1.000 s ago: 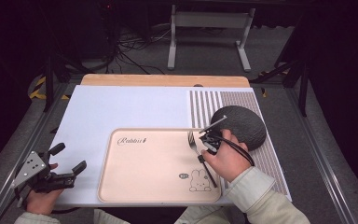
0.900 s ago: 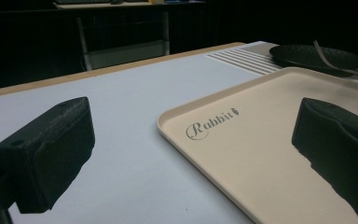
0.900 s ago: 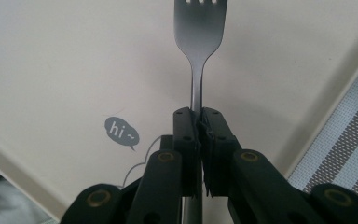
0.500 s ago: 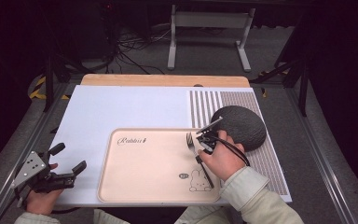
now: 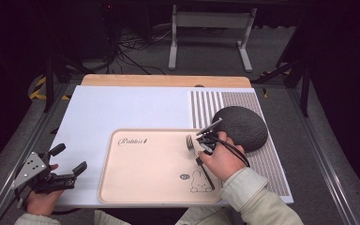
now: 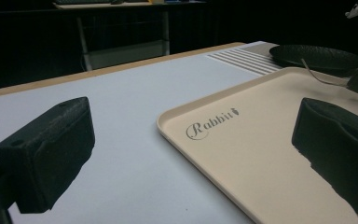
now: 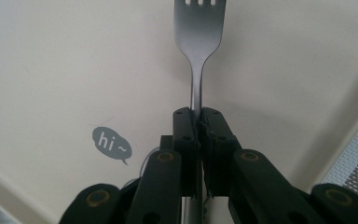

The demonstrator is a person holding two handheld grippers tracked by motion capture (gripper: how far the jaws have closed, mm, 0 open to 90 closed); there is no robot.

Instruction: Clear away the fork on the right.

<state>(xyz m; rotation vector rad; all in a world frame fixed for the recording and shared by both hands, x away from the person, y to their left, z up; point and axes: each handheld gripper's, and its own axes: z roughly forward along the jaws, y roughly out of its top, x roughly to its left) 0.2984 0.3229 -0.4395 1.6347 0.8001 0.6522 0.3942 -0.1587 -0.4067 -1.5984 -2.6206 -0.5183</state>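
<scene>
The right claw (image 7: 198,122) pinches a fork (image 7: 198,28) above the beige tray (image 7: 65,70).

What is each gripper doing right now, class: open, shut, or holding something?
Left gripper: open, holding nothing, beside the tray.
Right gripper: shut on the fork, over the tray.

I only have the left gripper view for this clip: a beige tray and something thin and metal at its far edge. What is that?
Observer: A fork; the right hand-held gripper is shut on its handle.
Reviewer: Where on the tray?
Observer: Over the right part of the tray, tines pointing away from the person.
Reviewer: And the dark thing behind it?
Observer: A round dark plate on the striped mat, beside the tray.
</scene>
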